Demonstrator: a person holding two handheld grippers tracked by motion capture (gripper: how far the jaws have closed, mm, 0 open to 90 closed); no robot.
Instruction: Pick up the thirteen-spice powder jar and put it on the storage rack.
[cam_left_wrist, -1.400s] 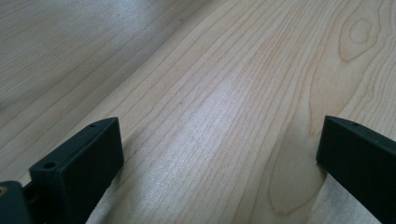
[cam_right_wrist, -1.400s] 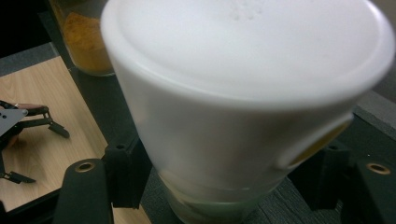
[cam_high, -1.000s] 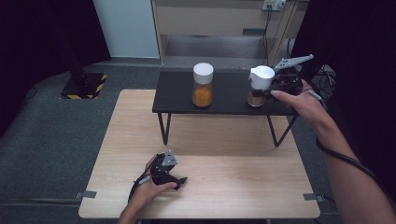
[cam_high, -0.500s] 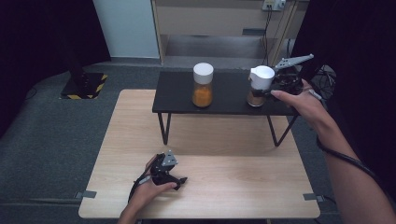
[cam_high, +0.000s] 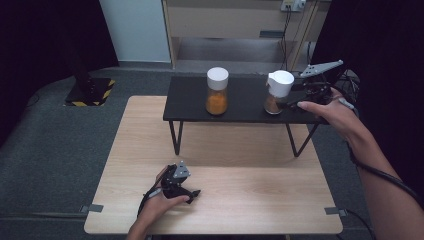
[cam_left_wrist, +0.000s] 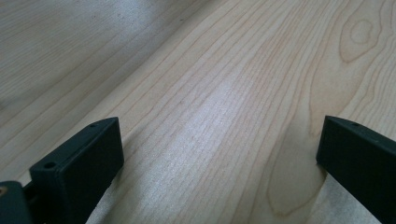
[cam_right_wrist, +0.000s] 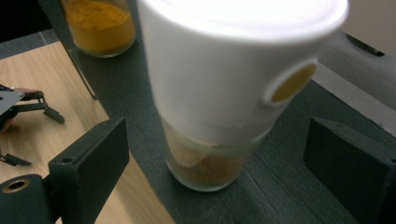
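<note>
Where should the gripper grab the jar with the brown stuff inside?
Probably on the jar with brown powder, around its glass body below the white cap. It stands upright on the black shelf, and the open right gripper already faces it from the shelf's right end, so closing in level from there suits the round sides.

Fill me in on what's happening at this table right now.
A person works with a gripper in each hand. The right gripper is up at the black raised shelf, jaws open on either side of a white-lidded spice jar holding brown powder, not yet clamping it. A second jar of orange powder stands further left on the shelf. The left gripper rests open on the wooden table, holding nothing.
</note>
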